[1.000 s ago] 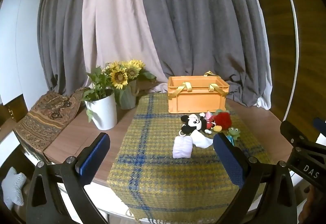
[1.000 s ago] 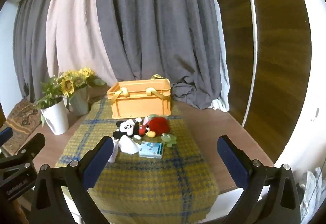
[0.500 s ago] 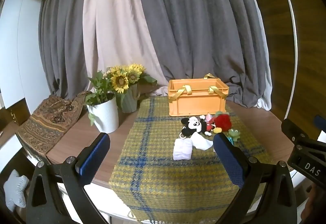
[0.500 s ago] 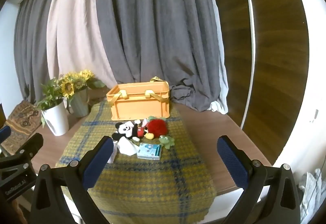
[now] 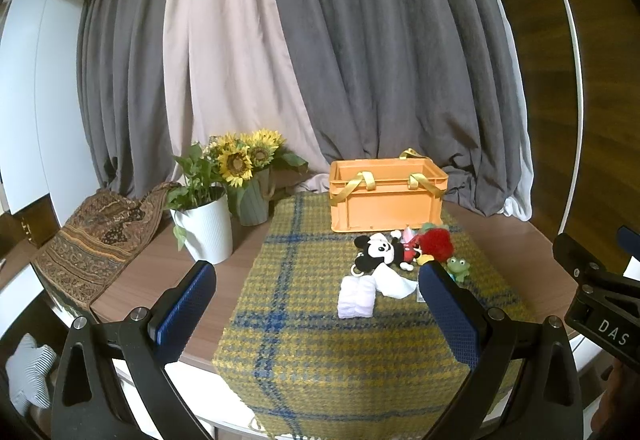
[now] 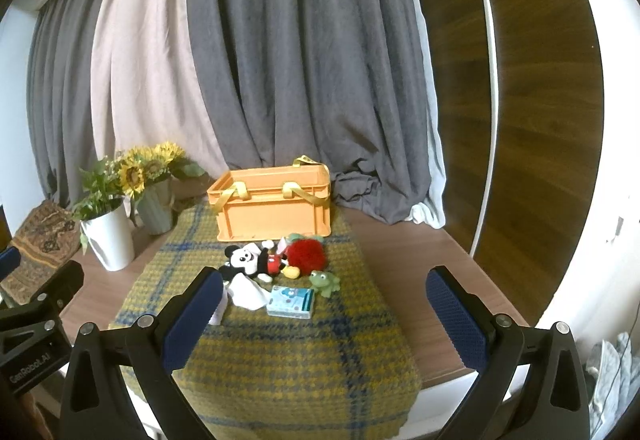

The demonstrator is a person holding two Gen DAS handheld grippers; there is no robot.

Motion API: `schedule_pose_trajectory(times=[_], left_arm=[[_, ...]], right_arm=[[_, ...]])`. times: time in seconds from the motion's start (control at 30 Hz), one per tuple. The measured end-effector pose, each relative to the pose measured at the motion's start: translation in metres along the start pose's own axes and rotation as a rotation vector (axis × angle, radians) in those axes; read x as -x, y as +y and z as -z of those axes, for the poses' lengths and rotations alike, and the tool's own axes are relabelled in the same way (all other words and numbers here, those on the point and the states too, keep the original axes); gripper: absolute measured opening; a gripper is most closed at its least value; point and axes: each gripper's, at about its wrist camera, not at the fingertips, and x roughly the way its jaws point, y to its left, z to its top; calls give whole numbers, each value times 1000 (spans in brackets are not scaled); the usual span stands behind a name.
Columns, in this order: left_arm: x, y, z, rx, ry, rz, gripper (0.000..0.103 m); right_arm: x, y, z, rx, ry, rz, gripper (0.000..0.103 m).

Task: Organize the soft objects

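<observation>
An orange crate (image 5: pixel 386 200) (image 6: pixel 276 206) with yellow handles stands at the back of a yellow-blue plaid cloth (image 5: pixel 320 344) (image 6: pixel 280 360). In front of it lie a Mickey Mouse plush (image 5: pixel 380 250) (image 6: pixel 252 260), a red fluffy toy (image 5: pixel 436 244) (image 6: pixel 306 254), a green frog toy (image 5: pixel 458 267) (image 6: pixel 323 281), white folded cloths (image 5: pixel 358 296) (image 6: pixel 246 292) and a light blue tissue pack (image 6: pixel 291 302). My left gripper (image 5: pixel 316 314) and right gripper (image 6: pixel 324 316) are open and empty, held well short of the toys above the table's near edge.
A white pot with a plant (image 5: pixel 206 224) (image 6: pixel 108 236) and a green vase of sunflowers (image 5: pixel 250 188) (image 6: pixel 154 208) stand left of the cloth. A patterned fabric (image 5: pixel 100 232) drapes the table's left end. Grey and beige curtains (image 5: pixel 320 60) hang behind.
Both grippers have drawn back slightly and risen, so the table and its objects look a little smaller and lower. Nothing on the table has moved.
</observation>
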Motion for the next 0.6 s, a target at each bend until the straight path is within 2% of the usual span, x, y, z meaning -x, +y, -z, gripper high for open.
schedule_pose_trajectory(times=[0.6], left_arm=[[0,-1,1,3,-5,-1,103]], right_arm=[[1,-1,3,-2,-5,0,103]])
